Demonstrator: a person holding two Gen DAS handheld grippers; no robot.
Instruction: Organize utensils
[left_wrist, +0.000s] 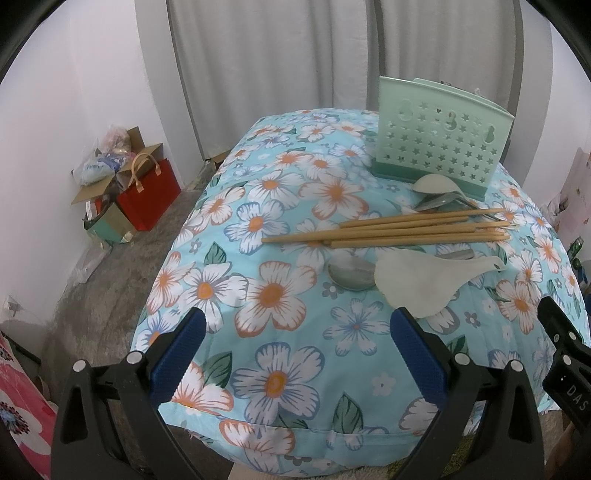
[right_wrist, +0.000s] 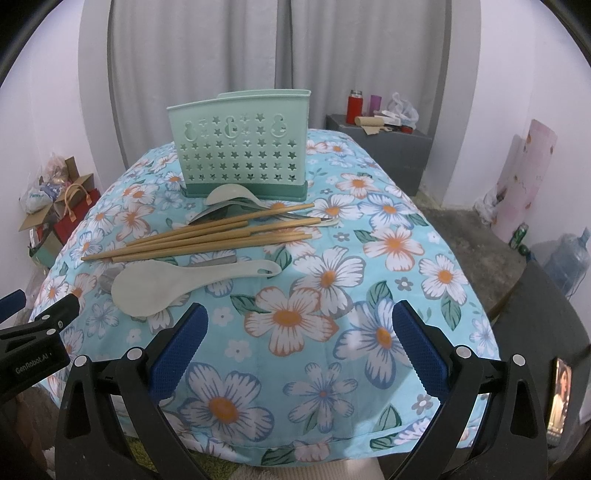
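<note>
A mint green utensil holder (left_wrist: 439, 147) (right_wrist: 240, 147) with star cut-outs stands at the far end of a table under a floral cloth (left_wrist: 280, 295) (right_wrist: 325, 295). In front of it lie several wooden chopsticks (left_wrist: 388, 230) (right_wrist: 207, 236), a white rice paddle (left_wrist: 424, 280) (right_wrist: 177, 284), a metal spoon (left_wrist: 349, 275) and more spoons (left_wrist: 439, 192) (right_wrist: 236, 201) by the holder's base. My left gripper (left_wrist: 299, 334) hangs open over the near cloth, left of the paddle. Nearer the table's front edge, my right gripper (right_wrist: 299, 332) is open too, holding nothing.
On the floor at left sit a red gift bag (left_wrist: 147, 199) and cardboard boxes. A grey cabinet (right_wrist: 388, 147) with a red flask stands behind the table at right. A water jug (right_wrist: 569, 262) and a dark surface with a phone (right_wrist: 559, 398) lie at right.
</note>
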